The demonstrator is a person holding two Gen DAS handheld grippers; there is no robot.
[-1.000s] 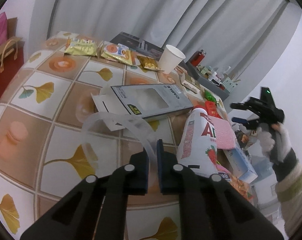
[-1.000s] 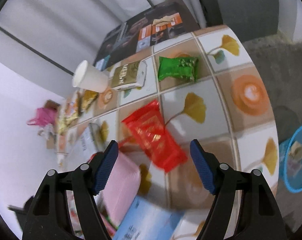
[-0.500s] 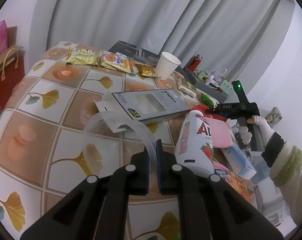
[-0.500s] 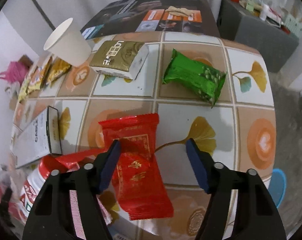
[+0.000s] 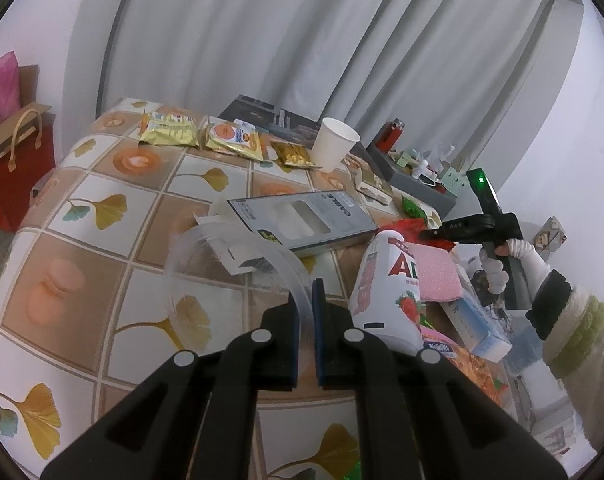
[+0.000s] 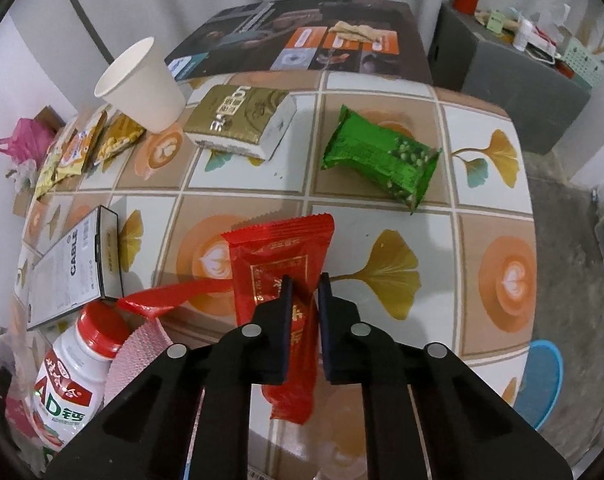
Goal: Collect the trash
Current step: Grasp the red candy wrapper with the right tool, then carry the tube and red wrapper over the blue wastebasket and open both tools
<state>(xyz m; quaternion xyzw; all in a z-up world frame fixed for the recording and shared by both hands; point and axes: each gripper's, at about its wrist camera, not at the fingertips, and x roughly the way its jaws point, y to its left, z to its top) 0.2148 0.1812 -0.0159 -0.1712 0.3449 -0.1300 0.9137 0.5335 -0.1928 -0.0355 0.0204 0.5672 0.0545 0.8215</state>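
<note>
**Risk note: both grips are thin, bin is off the table edge**

Your right gripper (image 6: 304,284) has its jaws pinched in on the red snack wrapper (image 6: 280,254), gripping its middle with both ends free. The wrapper lies on the tiled tablecloth (image 6: 506,276), and its lower end hangs past the near edge. The film is slick and crinkly; I judge it could slide out of the pads if you swing fast toward the blue bin (image 6: 542,384), which sits on the floor below the table's right corner.

Your left gripper (image 5: 305,300) is clamped on the rim of a clear plastic container (image 5: 190,264), holding only a thin wall. A twist of the wrist could flex the rim free or tip the container.

Nearby hazards: the AD calcium milk bottle (image 6: 72,376) and the pink bubble mailer (image 6: 136,352) lie just beside the wrapper's left side; the red strip (image 6: 170,294) touching the bottle cap could drag along. The green snack packet (image 6: 376,156) and paper cup (image 6: 142,84) remain uncollected.
</note>
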